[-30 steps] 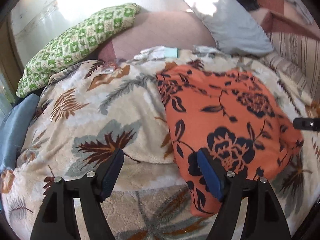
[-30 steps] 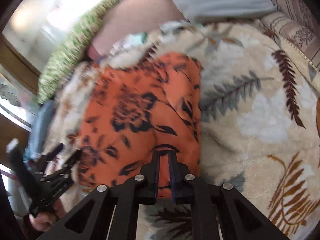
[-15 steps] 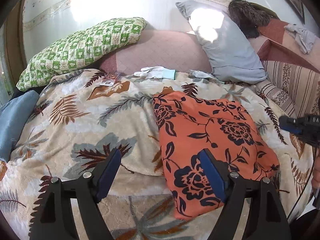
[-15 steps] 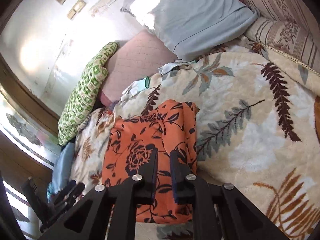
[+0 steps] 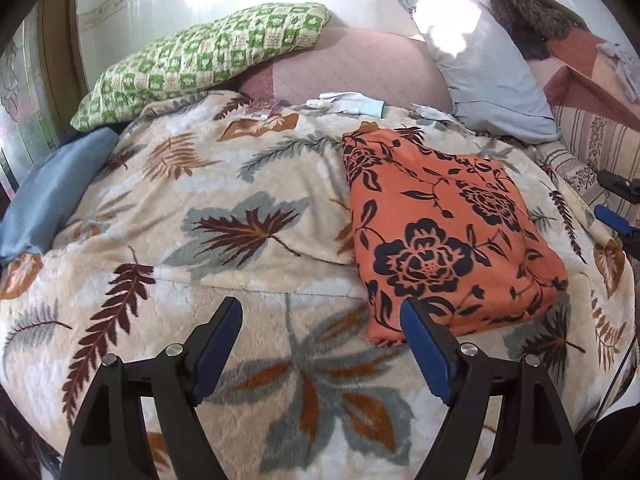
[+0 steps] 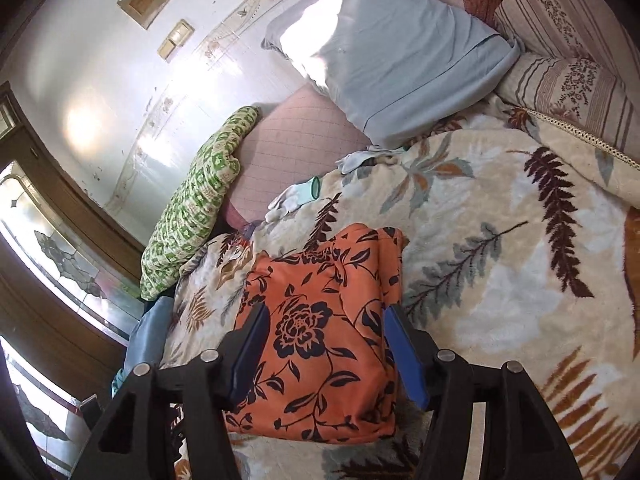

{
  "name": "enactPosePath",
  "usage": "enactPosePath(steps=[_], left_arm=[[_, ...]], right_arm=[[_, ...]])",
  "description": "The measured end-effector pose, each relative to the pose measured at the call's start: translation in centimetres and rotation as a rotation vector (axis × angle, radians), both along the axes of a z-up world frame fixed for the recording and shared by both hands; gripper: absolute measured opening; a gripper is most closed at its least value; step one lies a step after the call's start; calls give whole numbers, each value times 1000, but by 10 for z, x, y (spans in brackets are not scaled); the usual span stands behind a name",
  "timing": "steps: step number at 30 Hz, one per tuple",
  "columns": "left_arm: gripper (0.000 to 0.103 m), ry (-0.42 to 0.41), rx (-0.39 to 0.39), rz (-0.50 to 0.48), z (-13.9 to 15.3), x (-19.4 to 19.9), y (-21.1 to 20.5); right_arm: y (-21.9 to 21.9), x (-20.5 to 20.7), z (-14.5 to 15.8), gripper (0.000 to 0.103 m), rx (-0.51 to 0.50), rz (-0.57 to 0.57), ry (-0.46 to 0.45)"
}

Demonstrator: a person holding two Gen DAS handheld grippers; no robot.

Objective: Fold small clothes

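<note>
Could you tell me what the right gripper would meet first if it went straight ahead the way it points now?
Most likely the folded orange floral garment, lying directly ahead between the right gripper's open fingers.

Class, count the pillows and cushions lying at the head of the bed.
4: green checked pillow at left, blue cushion below it, pink cushion in the middle, grey pillow at right. Others may be hidden.

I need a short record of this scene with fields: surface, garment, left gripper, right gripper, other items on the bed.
surface: leaf-print blanket on a bed
garment: orange floral cloth, folded, lying flat
left gripper: open, nothing between the fingers
right gripper: open, jaws have just been opening, held above the cloth
other items: green checked pillow, grey pillow, white glove
</note>
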State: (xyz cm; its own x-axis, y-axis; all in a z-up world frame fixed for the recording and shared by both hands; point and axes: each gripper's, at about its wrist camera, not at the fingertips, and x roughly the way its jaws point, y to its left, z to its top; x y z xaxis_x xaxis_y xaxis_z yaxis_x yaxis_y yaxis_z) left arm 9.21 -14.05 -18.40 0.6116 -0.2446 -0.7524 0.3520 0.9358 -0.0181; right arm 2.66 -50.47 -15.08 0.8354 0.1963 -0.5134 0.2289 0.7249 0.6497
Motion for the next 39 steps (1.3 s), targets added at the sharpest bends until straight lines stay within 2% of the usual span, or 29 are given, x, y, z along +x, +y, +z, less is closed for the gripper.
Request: enactPosePath(steps=[7,10,14,18,23,30,34,39], left_arm=[[82,-133,17,-12,59,-23,-21],[87,-186,5,-24,81,-33,-28],[96,-258,2,-35,97,-49,-31],[97,-312,34,-52,103,-55,-34],[97,-252,24,-50,96,-40,-27],[97,-184,43,-10,83,13,-18],[97,-130,13,24,72,48,-15],[97,-30,-77,43,51,88,-14]], right_arm=[[-17,-14,0,64,38,-27,-15],[-18,-18,3,64,42,-28,-29],[-16,-21,7,64,19,-22,-42],[-16,-22,8,64,13,-29,-43],[-9,-16,7,64,6,-6,-30],[-5,0,-1,64,37,27,3],[-5,11,-5,64,45,35,18],[-6,31,-16,64,81,39,51]])
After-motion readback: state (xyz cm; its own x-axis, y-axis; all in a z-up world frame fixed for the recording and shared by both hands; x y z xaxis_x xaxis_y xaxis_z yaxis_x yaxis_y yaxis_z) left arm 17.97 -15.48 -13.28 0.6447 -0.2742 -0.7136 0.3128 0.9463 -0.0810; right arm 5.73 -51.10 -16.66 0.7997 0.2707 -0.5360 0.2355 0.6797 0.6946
